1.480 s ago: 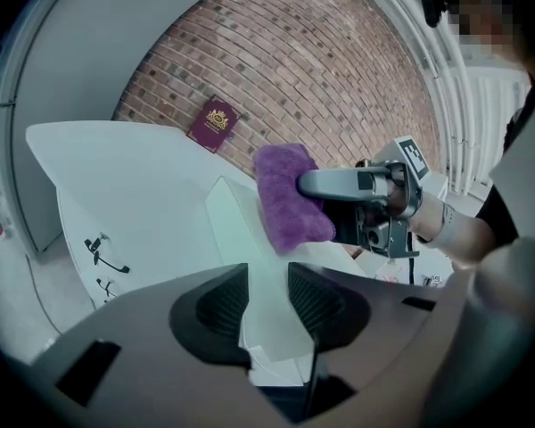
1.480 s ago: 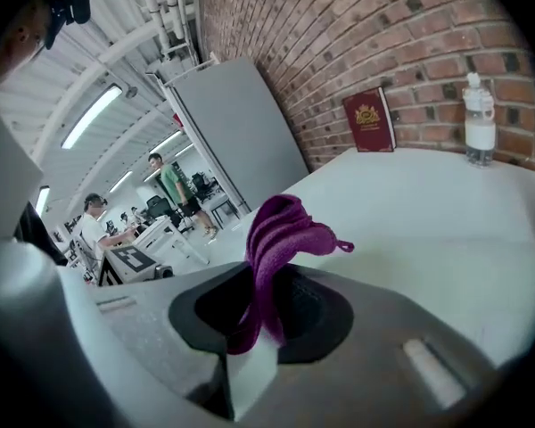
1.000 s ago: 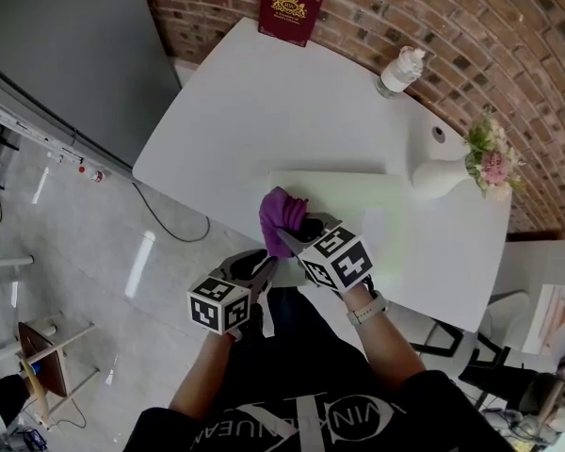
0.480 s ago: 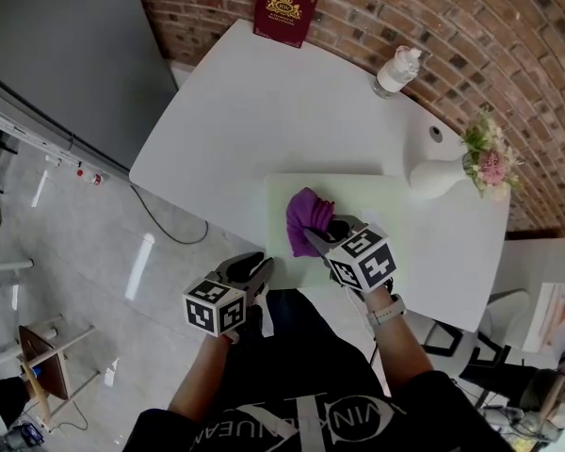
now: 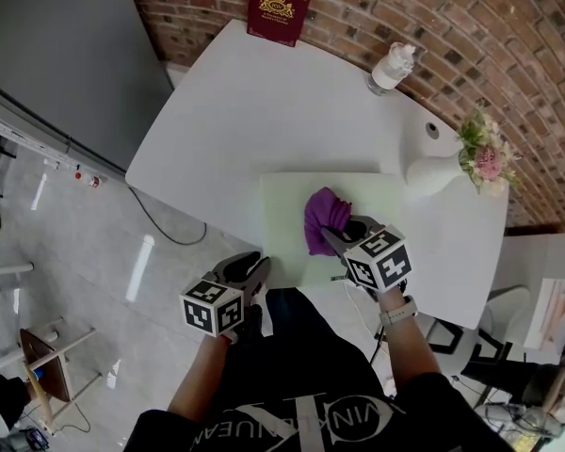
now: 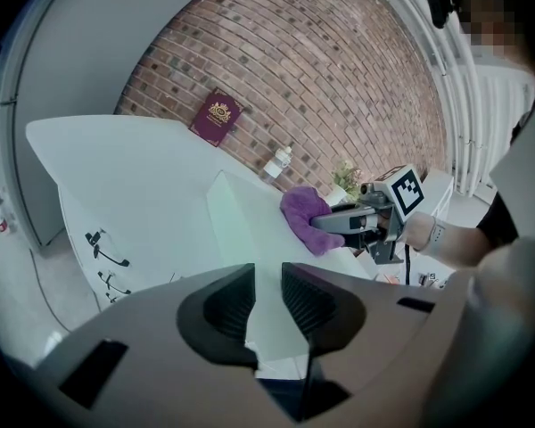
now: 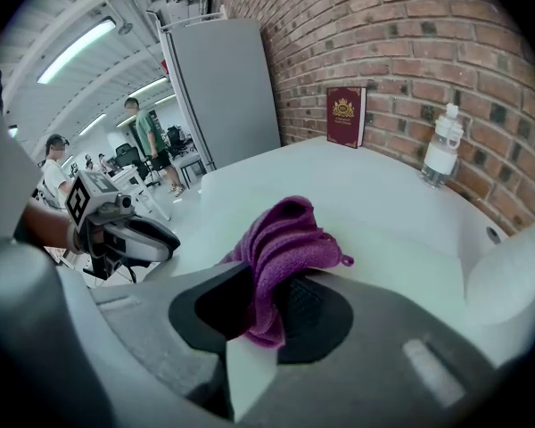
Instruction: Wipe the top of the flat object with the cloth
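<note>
A pale green flat board [image 5: 282,217] lies at the near edge of the white table [image 5: 245,111]. A purple cloth [image 5: 322,217] rests bunched on the board's middle, and my right gripper [image 5: 334,232] is shut on it. In the right gripper view the cloth [image 7: 281,239] hangs folded between the jaws of the right gripper [image 7: 272,315]. My left gripper [image 5: 261,264] sits at the board's near left corner, its jaws closed narrowly on the thin edge. In the left gripper view the board [image 6: 241,230] runs in between the jaws of the left gripper [image 6: 267,306], with the cloth [image 6: 308,217] beyond.
A dark red book [image 5: 279,8] leans on the brick wall at the back. A clear bottle [image 5: 393,67] and a white vase [image 5: 438,172] with flowers [image 5: 485,153] stand to the right. A grey cabinet [image 5: 66,55] is at left. People stand far off in the right gripper view.
My right gripper has slid the purple cloth to the right across the board, from its left part to its middle. The left gripper has stayed at the board's corner.
</note>
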`<state>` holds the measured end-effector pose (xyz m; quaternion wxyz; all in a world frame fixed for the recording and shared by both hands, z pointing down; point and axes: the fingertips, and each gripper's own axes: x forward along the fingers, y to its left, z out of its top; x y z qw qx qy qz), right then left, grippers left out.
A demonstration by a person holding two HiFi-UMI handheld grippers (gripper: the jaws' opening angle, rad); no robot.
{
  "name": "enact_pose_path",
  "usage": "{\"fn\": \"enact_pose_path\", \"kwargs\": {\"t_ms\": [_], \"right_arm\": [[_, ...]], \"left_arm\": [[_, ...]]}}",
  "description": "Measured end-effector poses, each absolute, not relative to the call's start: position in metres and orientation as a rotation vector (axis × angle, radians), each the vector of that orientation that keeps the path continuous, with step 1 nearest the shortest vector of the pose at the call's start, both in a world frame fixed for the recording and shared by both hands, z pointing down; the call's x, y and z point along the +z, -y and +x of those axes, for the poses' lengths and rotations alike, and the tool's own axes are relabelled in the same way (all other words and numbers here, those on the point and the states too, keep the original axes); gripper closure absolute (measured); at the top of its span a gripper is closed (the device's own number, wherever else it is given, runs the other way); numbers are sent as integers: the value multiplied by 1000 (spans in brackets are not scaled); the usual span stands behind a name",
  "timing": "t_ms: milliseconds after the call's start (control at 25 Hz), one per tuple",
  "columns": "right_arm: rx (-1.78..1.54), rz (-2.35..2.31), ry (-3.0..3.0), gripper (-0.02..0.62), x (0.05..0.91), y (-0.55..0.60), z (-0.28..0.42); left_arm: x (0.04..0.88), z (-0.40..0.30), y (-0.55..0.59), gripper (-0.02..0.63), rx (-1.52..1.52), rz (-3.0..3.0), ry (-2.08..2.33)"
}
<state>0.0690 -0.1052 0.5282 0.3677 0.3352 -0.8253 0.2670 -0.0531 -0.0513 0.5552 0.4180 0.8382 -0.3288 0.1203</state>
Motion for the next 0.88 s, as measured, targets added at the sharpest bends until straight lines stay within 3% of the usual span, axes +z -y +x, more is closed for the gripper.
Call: {"fn": "enact_pose_path", "kwargs": {"t_ms": [880], "right_arm": [[711, 1171, 1877, 515, 534, 99, 222]], "left_arm": [[555, -53, 51, 517, 324, 2099, 844]]}}
